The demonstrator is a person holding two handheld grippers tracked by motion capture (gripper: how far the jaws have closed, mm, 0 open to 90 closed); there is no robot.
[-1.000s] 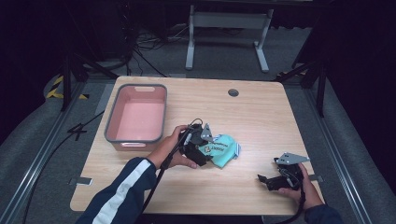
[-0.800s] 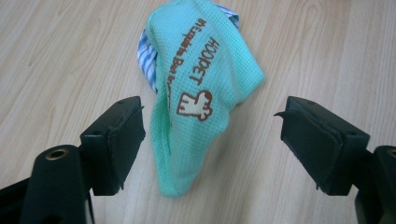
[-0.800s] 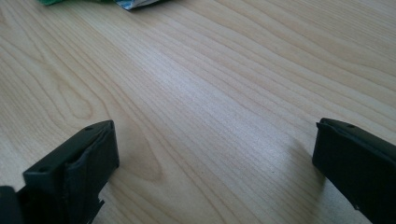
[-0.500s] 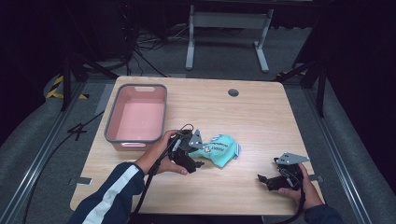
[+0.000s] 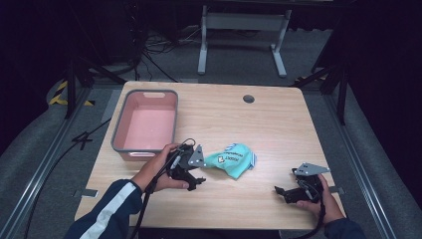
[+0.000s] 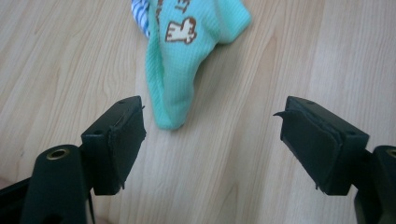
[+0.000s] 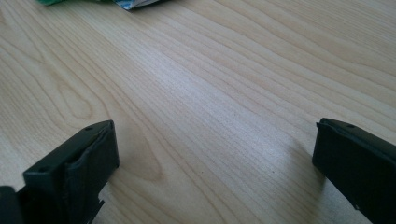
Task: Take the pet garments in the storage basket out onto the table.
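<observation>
A mint-green cloth (image 5: 233, 159) with printed letters and a blue-striped bit lies crumpled mid-table. In the left gripper view the cloth (image 6: 184, 51) tapers to a tip that reaches just between my jaws, close to the left one. My left gripper (image 5: 199, 173) sits low at the cloth's left end, pointing at it. It is open, its jaws have just been closing a little, and neither pad presses on the fabric. My right gripper (image 5: 278, 191) rests near the front right of the table, open over bare wood (image 7: 210, 116), with the cloth's edge (image 7: 135, 3) far ahead.
A pink bin with a grey rim (image 5: 117, 134) stands at the table's left, just behind my left hand. A round cable hole (image 5: 248, 98) sits near the far edge. A metal stand (image 5: 239, 22) is on the floor beyond the table.
My left gripper has drawn back leftward and toward the near edge, off the cloth's left end. The cloth stays where it was. The right gripper has kept still.
</observation>
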